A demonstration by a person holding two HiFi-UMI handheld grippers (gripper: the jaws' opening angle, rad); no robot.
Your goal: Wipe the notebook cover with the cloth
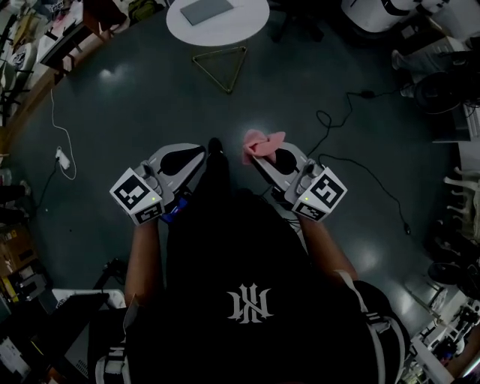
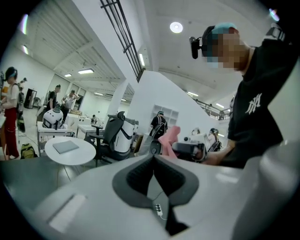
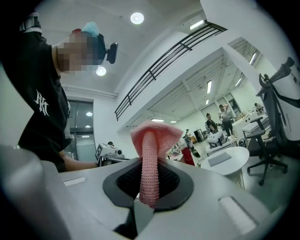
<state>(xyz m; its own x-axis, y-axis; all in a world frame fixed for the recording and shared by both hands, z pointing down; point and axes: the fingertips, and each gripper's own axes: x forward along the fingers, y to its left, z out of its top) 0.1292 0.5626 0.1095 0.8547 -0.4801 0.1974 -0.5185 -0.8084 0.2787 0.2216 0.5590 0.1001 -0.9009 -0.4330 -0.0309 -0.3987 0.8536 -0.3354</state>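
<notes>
Wiping had not begun. The right gripper (image 1: pixel 259 156) was clamped on the pink knitted cloth (image 1: pixel 262 141). The left gripper (image 1: pixel 202 154) was clenched, empty. The flat grey notebook (image 1: pixel 206 10) lay untouched on the round white table (image 1: pixel 240 28) at twelve o'clock, well apart.

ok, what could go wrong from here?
1. The cloth is pinched in the right gripper jaws only by a narrow fold, so it may slip out while wiping.
2. The left gripper is shut and empty, so the notebook, lying loose on the round table, might slide.
3. Cables lie on the floor close by: a possible trip.
</notes>
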